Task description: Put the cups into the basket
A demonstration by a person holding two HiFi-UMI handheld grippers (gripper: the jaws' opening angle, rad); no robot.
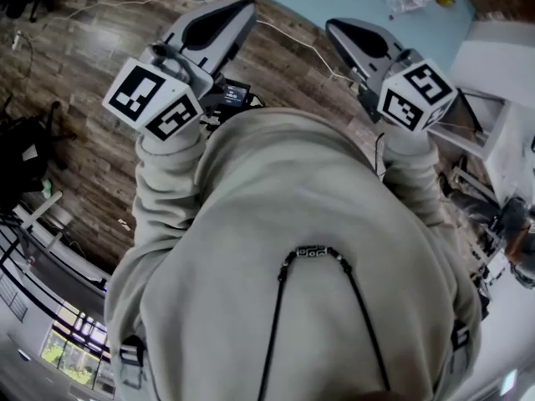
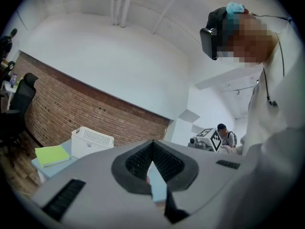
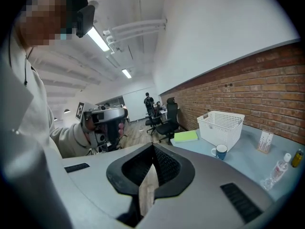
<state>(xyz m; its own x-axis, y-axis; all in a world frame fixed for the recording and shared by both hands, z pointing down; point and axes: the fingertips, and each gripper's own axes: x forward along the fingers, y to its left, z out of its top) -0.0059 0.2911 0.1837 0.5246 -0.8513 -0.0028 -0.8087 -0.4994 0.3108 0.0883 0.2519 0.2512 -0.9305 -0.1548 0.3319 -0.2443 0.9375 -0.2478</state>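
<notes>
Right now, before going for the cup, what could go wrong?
The right tool and the left tool are both shut; reaching the blue cup that way would likely knock it over.
The cup stands close to the white basket, so a wide approach may bump its wall.
The bottle stands nearby; a sweep could tip it.
</notes>
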